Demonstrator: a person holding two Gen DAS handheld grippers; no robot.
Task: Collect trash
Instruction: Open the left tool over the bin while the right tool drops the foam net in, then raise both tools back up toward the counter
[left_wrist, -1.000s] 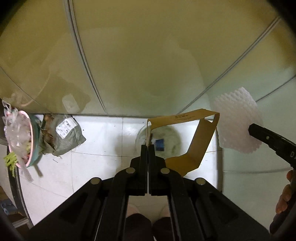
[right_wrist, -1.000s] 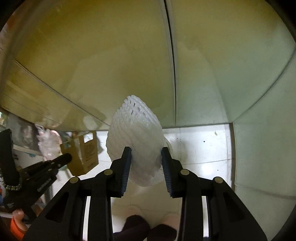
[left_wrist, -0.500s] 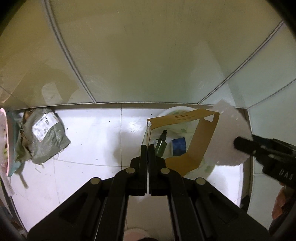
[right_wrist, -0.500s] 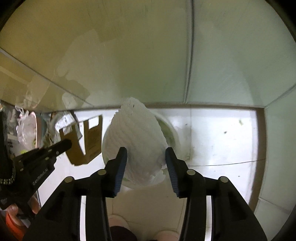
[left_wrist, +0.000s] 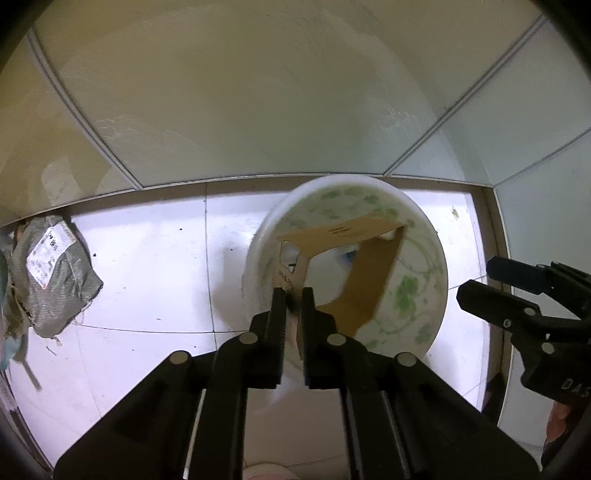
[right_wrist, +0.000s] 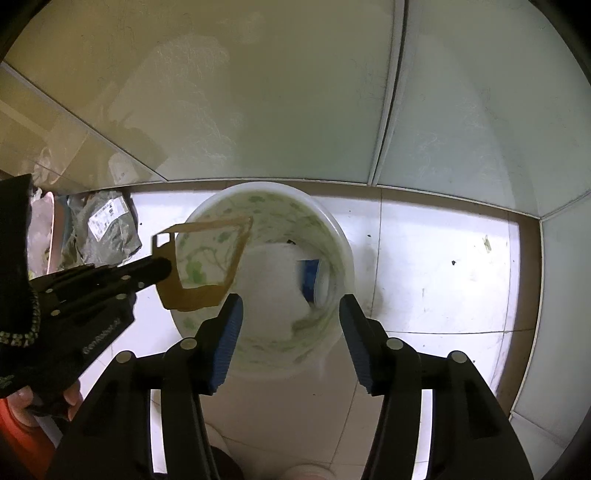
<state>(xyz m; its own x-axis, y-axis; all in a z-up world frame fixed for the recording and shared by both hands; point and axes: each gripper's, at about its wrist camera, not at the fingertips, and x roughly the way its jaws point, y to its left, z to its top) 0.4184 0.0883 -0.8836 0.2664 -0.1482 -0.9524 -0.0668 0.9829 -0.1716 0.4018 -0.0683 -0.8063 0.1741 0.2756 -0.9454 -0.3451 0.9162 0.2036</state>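
A white bin (left_wrist: 258, 243) with a green leaf pattern inside stands on the tiled floor by the wall. My left gripper (left_wrist: 293, 297) hangs over its left rim with its jaws opening. A bent brown cardboard strip (left_wrist: 373, 280) still has its edge in the narrow gap, and the pads stand apart from it. My right gripper (right_wrist: 291, 301) is above the bin (right_wrist: 332, 221), jaws opening, with nothing between them. The white foam net (right_wrist: 273, 269) lies down inside the bin beside a blue item (right_wrist: 308, 275). The cardboard strip (right_wrist: 207, 291) hangs at the left gripper's tip (right_wrist: 162, 266).
A grey parcel bag with a white label (left_wrist: 48, 269) lies on the floor to the left, also seen as the parcel bag (right_wrist: 107, 229). A pink-rimmed bowl of scraps (right_wrist: 48, 229) sits beyond it. Tiled walls close in behind and to the right.
Both grippers sank toward the bin. The right jaws spread and the foam net dropped into the bin. The left jaws parted a little around the cardboard.
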